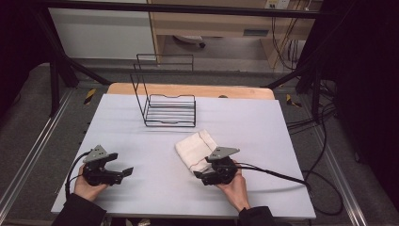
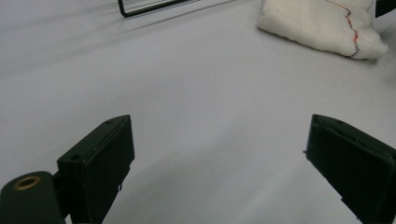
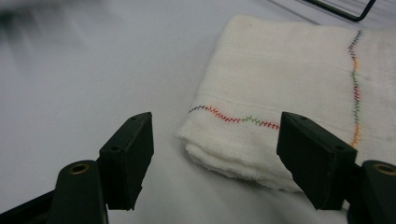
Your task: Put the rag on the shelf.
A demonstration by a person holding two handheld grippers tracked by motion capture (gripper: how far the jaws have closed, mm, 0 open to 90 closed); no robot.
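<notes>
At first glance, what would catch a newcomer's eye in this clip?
The folded white cloth with coloured stitching, lying right of centre on the white table. The right gripper is at its near corner, jaws apart with that corner between them but not pressed. Behind stands a black wire rack, and the left gripper waits open at the near left.

Both hands rest low; left gripper [image 1: 123, 172] and right gripper [image 1: 199, 176] fingers spread apart.
</notes>
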